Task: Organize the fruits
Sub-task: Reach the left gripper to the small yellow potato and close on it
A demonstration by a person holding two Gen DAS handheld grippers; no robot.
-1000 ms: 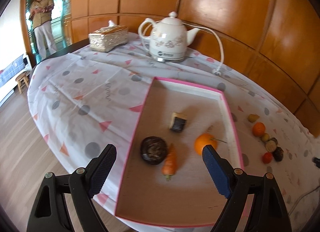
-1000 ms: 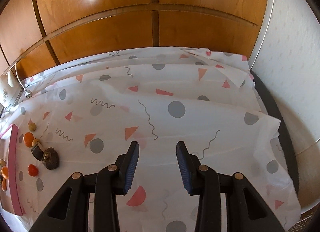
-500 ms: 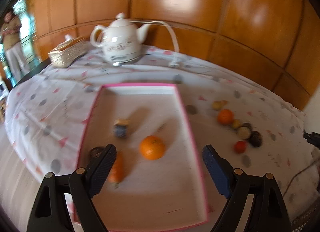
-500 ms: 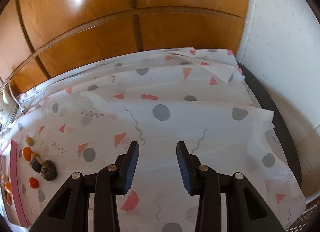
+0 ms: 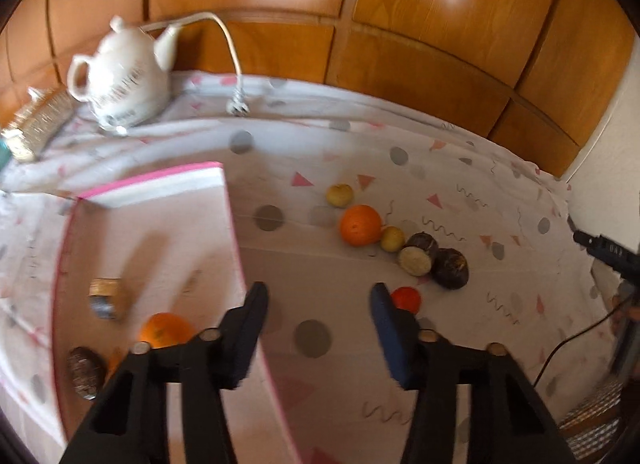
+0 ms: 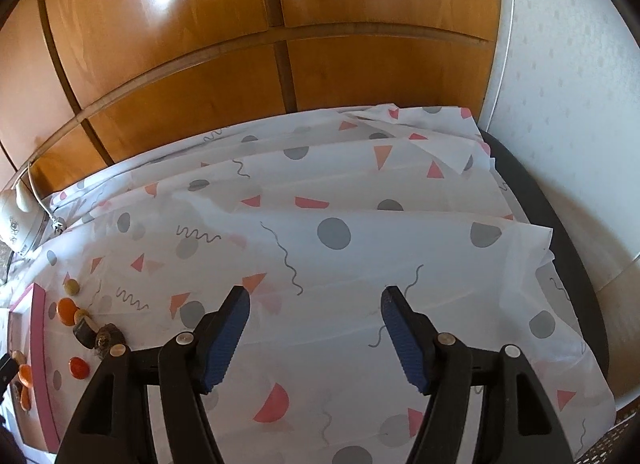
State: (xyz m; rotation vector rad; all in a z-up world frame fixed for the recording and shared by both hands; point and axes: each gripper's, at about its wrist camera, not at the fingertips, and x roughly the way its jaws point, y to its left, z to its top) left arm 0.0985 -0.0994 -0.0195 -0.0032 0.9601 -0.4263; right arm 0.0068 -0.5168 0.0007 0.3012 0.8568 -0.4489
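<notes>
The left gripper [image 5: 318, 296] hangs over the patterned white tablecloth [image 5: 460, 168] just right of the pink-rimmed shallow cardboard tray [image 5: 234, 220], its blue-padded jaws having just been closing with nothing between them, and a small red fruit [image 5: 407, 299] sits right behind its right finger. A loose row of fruit lies on the cloth beyond: a round orange [image 5: 360, 225], two small yellowish fruits and two dark brown ones, while another orange [image 5: 165, 329] rests inside the tray. The right gripper [image 6: 315, 300] has just been opening, unclenched over bare cloth with nothing in its jaws, well apart from the fruit.
</notes>
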